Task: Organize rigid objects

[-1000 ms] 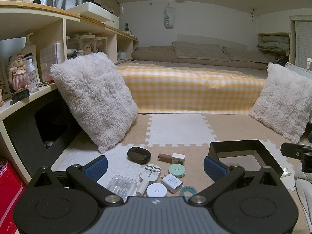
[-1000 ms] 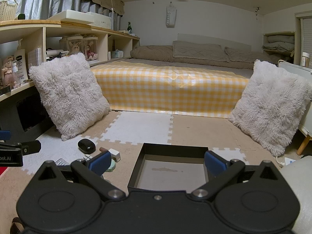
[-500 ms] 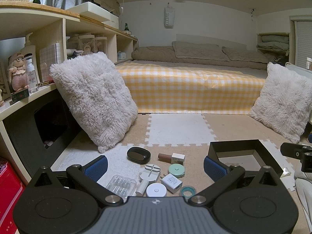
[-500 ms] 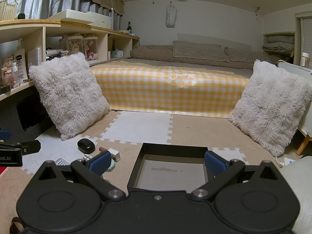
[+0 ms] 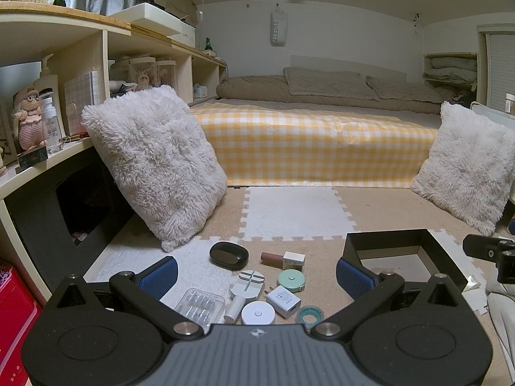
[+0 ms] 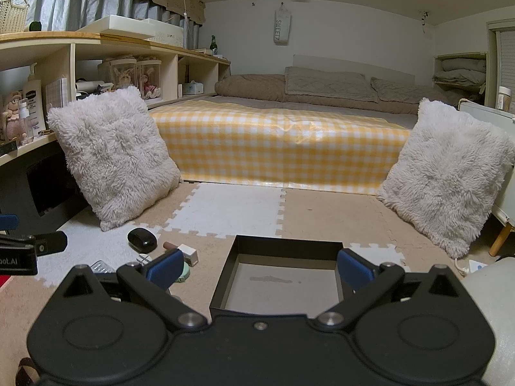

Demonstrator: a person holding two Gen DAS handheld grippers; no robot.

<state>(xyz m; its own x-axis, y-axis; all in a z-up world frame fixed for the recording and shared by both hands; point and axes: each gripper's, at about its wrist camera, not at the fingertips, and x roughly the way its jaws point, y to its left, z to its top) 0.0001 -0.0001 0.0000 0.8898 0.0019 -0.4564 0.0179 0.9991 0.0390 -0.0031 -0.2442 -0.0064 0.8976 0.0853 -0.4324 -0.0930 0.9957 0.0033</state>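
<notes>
Left wrist view: left hand-held gripper (image 5: pixel 256 271) hovers above a cluster of small items on the foam floor mat (image 5: pixel 289 212), fingers spread wide, nothing between them. Items near to far: clear plastic case (image 5: pixel 201 304), white puck (image 5: pixel 258 312), white charger (image 5: pixel 284 296), teal tape ring (image 5: pixel 309 314), grey-white slotted tool (image 5: pixel 246 286), green round tape measure (image 5: pixel 291 280), brown tube with white cap (image 5: pixel 283 258), black oval case (image 5: pixel 228 254). Black open box (image 5: pixel 391 247) sits to the right of them, well apart, and looks empty.

Step in hand: the start, picking a first item; nothing is gripped or boxed yet. Next move calls for dropping onto one piece, probably the charger or green tape measure sitting mid-gap, closing on it without nudging its close neighbours, then carrying it right to the box.

Right wrist view: right hand-held gripper (image 6: pixel 259 265), also spread and empty, is centred over the box (image 6: pixel 286 244) and shows its bare floor with a faint stain, which the left view hides. Most of the cluster is blocked here; only the black case (image 6: pixel 141 238) and the tube (image 6: pixel 180 249) show clearly.
</notes>
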